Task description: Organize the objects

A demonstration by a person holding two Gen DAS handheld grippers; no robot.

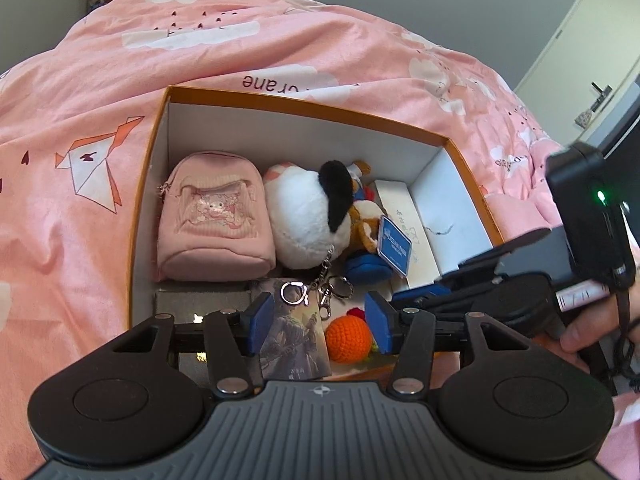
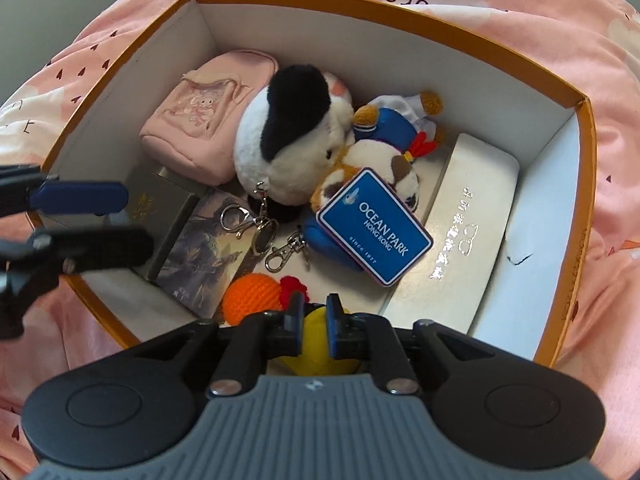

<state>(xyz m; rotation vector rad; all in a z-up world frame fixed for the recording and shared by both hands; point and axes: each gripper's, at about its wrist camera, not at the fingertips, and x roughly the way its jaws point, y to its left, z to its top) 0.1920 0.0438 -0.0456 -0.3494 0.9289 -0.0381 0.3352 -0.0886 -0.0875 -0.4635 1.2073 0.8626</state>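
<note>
1. The orange-rimmed box [image 2: 582,98] sat on a pink printed duvet [image 1: 280,32] and served as the collecting place, so nearly everything to be organized already lay inside it.

2. The pink mini backpack [image 1: 216,216] stood against the far left wall, upright on its base. It was probably put there because a corner keeps a soft bag from tipping.

3. The black-and-white plush [image 2: 292,132] lay in the middle, just beside the backpack, with a smaller sailor-dressed plush [image 2: 384,152] tucked against it. The blue Ocean Park tag [image 2: 374,226] lay on top of the smaller one.

4. A long white case [image 2: 460,232] lay flat along the right wall, parallel to it, which used that narrow strip well.

5. A grey box [image 2: 160,204] and an illustrated card [image 2: 200,252] lay near the front left, with metal key clips [image 2: 264,220] sprawled over the card.

6. The orange crocheted ball [image 2: 248,300] rested at the front of the box, touching a red crocheted piece.

7. The right gripper [image 2: 314,332] pointed steeply down over the front edge, its jaws only narrowly parted around a yellow crocheted item [image 2: 316,340]. I could not tell whether the pads still pressed on it; it looked like a release into the box.

8. The left gripper [image 1: 320,324] hung half open and empty above the card and ball, seemingly standing by.
</note>
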